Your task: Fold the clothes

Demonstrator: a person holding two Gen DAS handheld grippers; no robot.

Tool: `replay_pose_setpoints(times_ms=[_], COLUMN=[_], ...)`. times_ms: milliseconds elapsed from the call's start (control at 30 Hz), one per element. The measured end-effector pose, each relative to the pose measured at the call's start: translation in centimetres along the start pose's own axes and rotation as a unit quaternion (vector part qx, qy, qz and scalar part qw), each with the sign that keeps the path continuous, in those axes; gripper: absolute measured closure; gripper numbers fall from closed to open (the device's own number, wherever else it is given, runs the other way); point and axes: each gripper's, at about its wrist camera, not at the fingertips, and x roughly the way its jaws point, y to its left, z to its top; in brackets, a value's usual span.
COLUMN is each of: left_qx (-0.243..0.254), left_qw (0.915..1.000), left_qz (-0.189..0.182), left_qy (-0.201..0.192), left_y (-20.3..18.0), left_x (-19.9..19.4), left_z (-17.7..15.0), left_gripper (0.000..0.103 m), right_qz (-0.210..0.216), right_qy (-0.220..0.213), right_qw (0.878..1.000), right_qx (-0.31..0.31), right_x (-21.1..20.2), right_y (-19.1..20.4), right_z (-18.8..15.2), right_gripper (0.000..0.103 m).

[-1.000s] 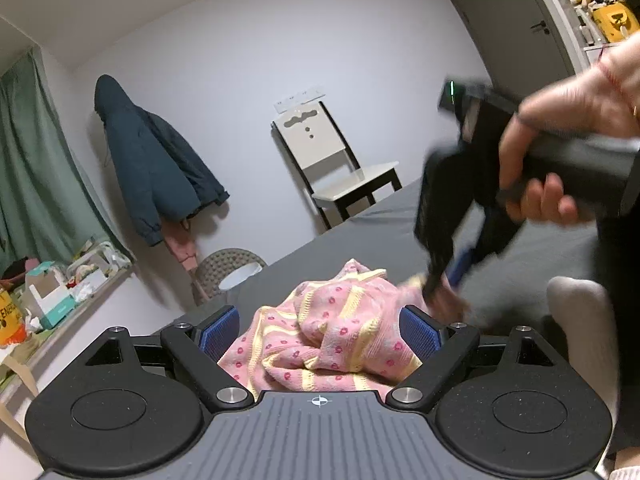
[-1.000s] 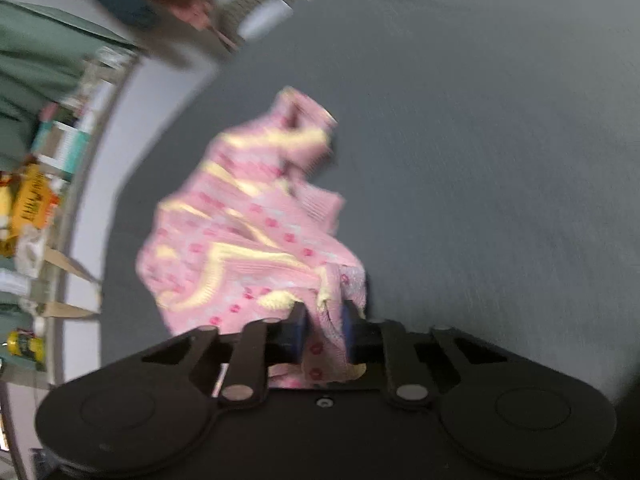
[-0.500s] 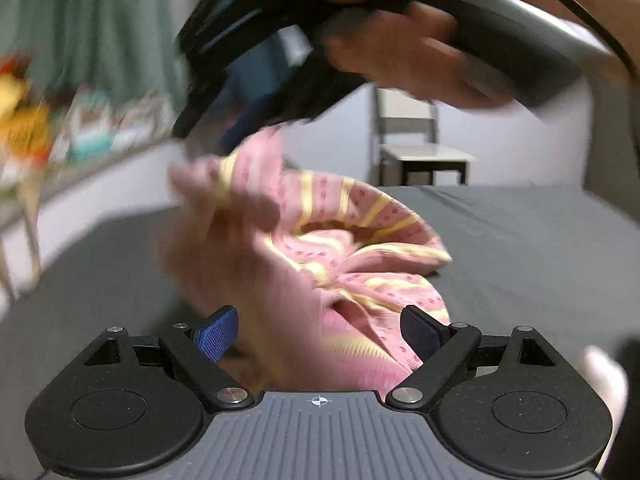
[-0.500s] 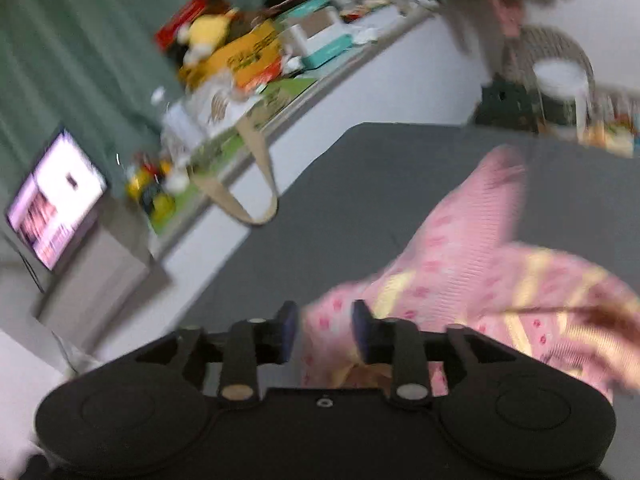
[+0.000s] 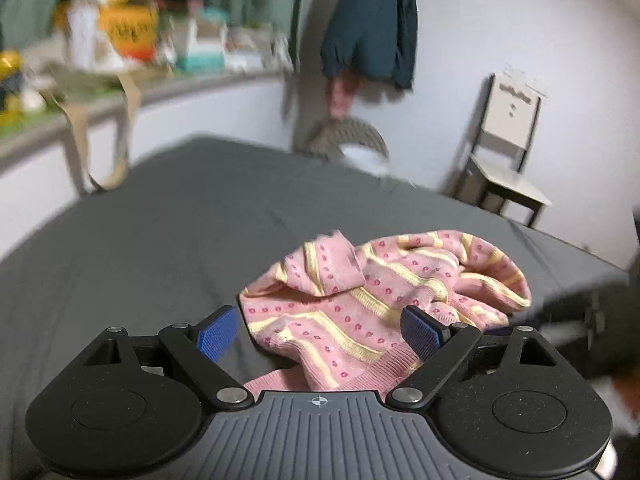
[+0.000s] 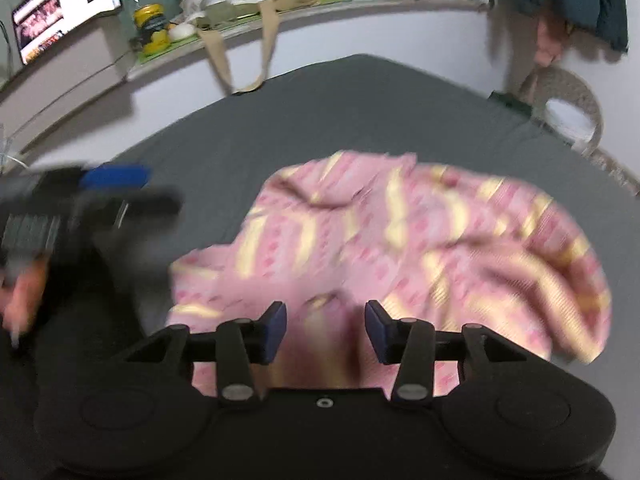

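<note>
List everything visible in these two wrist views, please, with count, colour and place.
sweater: one, pink with yellow stripes, crumpled on the bed
bed: one, dark grey cover, fills the foreground
jacket: one, dark blue, hanging on the wall
chair: one, white, against the wall beyond the bed
basket: one, woven, on the floor below the jacket
shelf: one, cluttered with boxes and bags, beside the bed
screen: one, lit, at the shelf's far end
left gripper: jaws open, at the sweater's hem
right gripper: jaws open, over the sweater
</note>
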Motion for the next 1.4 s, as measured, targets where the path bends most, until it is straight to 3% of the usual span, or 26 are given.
replay_pose_setpoints(times_ms=[67,133,200,267,300,367,433,467,500,533,567,600,667,833,1000,1100,1200,1267,1367,1400], left_qx=[-0.017,-0.067,-0.134,-0.202,-0.216,-0.217,-0.216,-0.219,-0.229,-0.242,-0.256,-0.269,-0.284,-0.297,-0.317,-0.315,-0.331,-0.35,-0.353,-0.349], left_qw=[0.9994,0.9944,0.9821,0.9661,0.9619,0.961,0.9622,0.9612,0.9588,0.9556,0.9518,0.9475,0.9432,0.9383,0.9307,0.935,0.9298,0.9226,0.9216,0.9233], left_qz=[-0.005,0.002,-0.003,-0.008,-0.013,-0.013,0.004,0.008,0.004,-0.002,-0.01,-0.018,-0.03,-0.072,-0.113,-0.08,-0.075,-0.078,-0.078,-0.076], left_qy=[0.031,0.081,0.133,0.161,0.167,0.17,0.167,0.167,0.168,0.169,0.169,0.171,0.171,0.161,0.144,0.142,0.142,0.141,0.141,0.14], left_y=[1.5,3.6,5.5,6.8,7.0,6.7,6.4,6.3,6.4,6.5,6.6,6.8,6.7,5.2,3.8,3.6,4.8,5.4,5.6,5.6], left_x=[1.5,4.1,6.7,8.4,9.0,9.6,9.9,10.1,10.3,10.4,10.6,10.7,11.1,11.6,12.2,12.5,12.4,12.5,12.6,12.6], left_z=[1.8,3.4,4.1,3.7,3.3,2.2,1.2,0.7,0.2,-0.4,-0.9,-1.4,-1.7,-1.6,-1.6,-1.7,-2.1,-2.3,-2.5,-2.5], left_gripper=[0.014,0.014,0.014,0.014,0.014,0.014,0.014,0.014,0.014,0.014,0.014,0.014,0.014,0.014,0.014,0.015,0.015,0.015,0.015,0.015], right_qz=[0.012,0.013,0.008,-0.004,-0.01,-0.029,-0.065,-0.09,-0.122,-0.143,-0.16,-0.162,-0.167,-0.135,-0.111,-0.103,-0.083,-0.076,-0.127,-0.124], right_qy=[-0.007,-0.02,-0.029,-0.038,-0.043,-0.051,-0.058,-0.06,-0.059,-0.056,-0.054,-0.054,-0.058,-0.118,-0.136,-0.126,-0.109,-0.098,-0.087,-0.089], right_qw=[1.0,1.0,0.999,0.997,0.995,0.988,0.977,0.969,0.959,0.952,0.948,0.95,0.955,0.977,0.984,0.986,0.983,0.978,0.956,0.961], right_qx=[0.015,0.012,-0.026,-0.071,-0.093,-0.141,-0.195,-0.223,-0.249,-0.263,-0.271,-0.261,-0.239,-0.114,-0.031,-0.045,-0.119,-0.17,-0.25,-0.232], right_x=[0.5,1.2,2.4,3.6,4.2,5.7,7.5,8.5,9.4,10.1,10.5,10.3,9.6,5.1,3.4,3.9,4.5,5.0,7.1,7.5], right_y=[0.8,2.1,4.2,6.7,7.8,10.0,11.9,12.6,13.2,13.4,13.4,12.9,11.9,8.0,4.6,4.3,7.4,9.5,12.7,12.5], right_z=[-0.9,-1.4,-1.6,-1.8,-1.8,-1.5,-1.6,-1.8,-1.9,-2.1,-2.1,-2.1,-2.0,-0.7,1.0,1.1,-0.1,-0.9,-1.4,-1.0], right_gripper=[0.062,0.066,0.066,0.066,0.066,0.062,0.046,0.046,0.05,0.068,0.078,0.091,0.092,0.092,0.092,0.09,0.049,0.05,0.056,0.057])
